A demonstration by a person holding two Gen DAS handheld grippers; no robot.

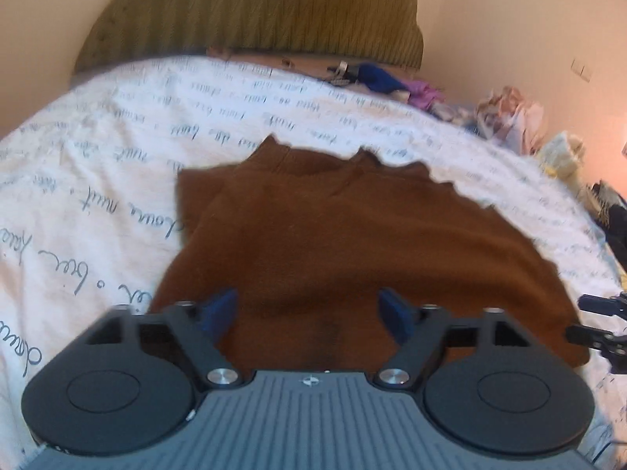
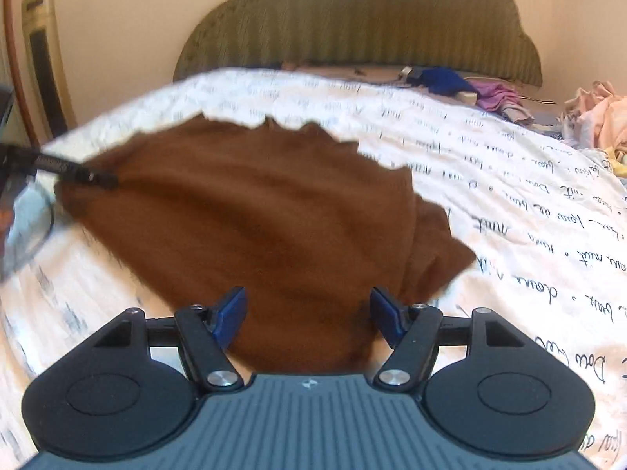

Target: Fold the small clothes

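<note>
the brown sweater (image 1: 352,235) lies partly folded on the bed (image 1: 98,164), with the left gripper (image 1: 309,313) and right gripper (image 2: 307,315) both spread wide over its near hem - closing too shallow could catch only 1 layer and skew the fold.

The left gripper (image 1: 307,313) has its blue fingers (image 1: 219,309) spread wide, gripping nothing. The right gripper (image 2: 309,313) (likewise spread) points toward twelve o'clock, its neighbour's tip entering at nine o'clock.
</note>
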